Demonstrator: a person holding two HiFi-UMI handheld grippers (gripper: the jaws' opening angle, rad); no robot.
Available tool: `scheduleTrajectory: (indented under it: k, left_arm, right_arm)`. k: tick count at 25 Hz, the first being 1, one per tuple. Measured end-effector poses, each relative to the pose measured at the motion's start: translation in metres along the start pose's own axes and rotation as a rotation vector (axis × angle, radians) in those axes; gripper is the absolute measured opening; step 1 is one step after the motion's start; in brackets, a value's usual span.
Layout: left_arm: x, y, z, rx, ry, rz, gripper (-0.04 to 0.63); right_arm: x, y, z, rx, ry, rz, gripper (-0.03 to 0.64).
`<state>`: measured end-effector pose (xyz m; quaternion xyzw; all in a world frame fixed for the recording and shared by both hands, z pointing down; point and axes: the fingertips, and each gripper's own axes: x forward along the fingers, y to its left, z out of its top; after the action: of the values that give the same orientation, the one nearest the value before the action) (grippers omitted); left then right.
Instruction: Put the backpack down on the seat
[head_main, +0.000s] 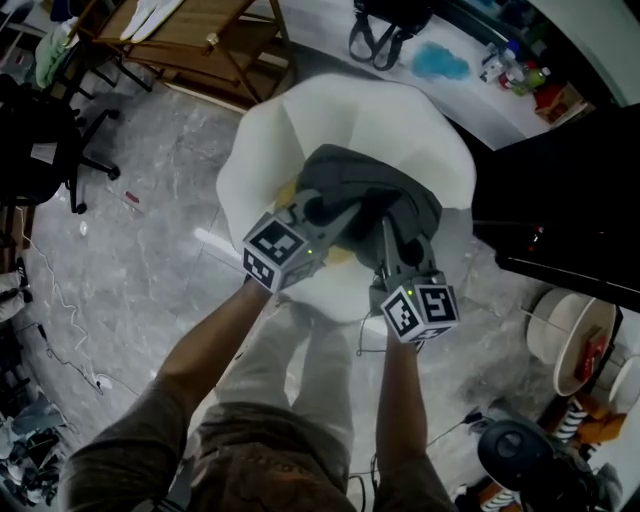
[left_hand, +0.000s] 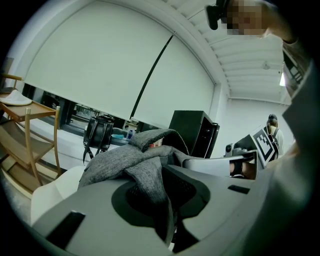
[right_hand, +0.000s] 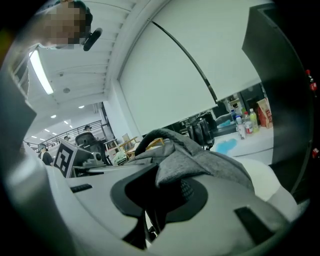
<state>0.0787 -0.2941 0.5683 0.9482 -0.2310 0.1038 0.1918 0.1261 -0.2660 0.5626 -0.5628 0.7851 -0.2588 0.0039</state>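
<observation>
The person stands on a grey marbled floor (head_main: 160, 230), legs right up against a white seat (head_main: 300, 120) with a rounded, lobed rim. Cables trail over the floor at the left, and 1 pale spool (head_main: 565, 340) stands low at the right. A black cabinet (head_main: 560, 200) sits beside the seat on the right, and an office chair (head_main: 40, 140) is well apart on the left. Further off is a wooden rack (head_main: 190, 40) with pale things on its top shelf. Behind the seat, a white ledge (head_main: 460, 100) runs under a wide drawn blind (left_hand: 110, 70).

On that ledge stands a black bag (head_main: 385, 25) with its straps hanging. What it holds cannot be seen. Near it lie a blue cloth (head_main: 440, 62) and a few bottles (head_main: 515, 75).

The backpack (head_main: 370, 190) is over the middle of the seat, toward the person's side. It is soft grey woven fabric, crumpled and slumped into folds, with 1 strap arching up at the top. A yellowish patch shows at its near edge. Whether its full weight is on the cushion cannot be told.

The left gripper (head_main: 338, 212) reaches in from the left, its jaws narrow and pinching a fold of grey fabric. The right gripper (head_main: 388, 225) comes in from the near side, and its jaws also clamp on a fold of the backpack.
</observation>
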Motion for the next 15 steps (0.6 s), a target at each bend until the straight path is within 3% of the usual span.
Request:
scheduleTrajectory:
  k: [15]
  left_arm:
    - [0.039,0.04,-0.054,0.004,0.019,0.021,0.052]
  right_arm:
    - [0.042,-0.045,-0.052,0.019,0.006,-0.016,0.048]
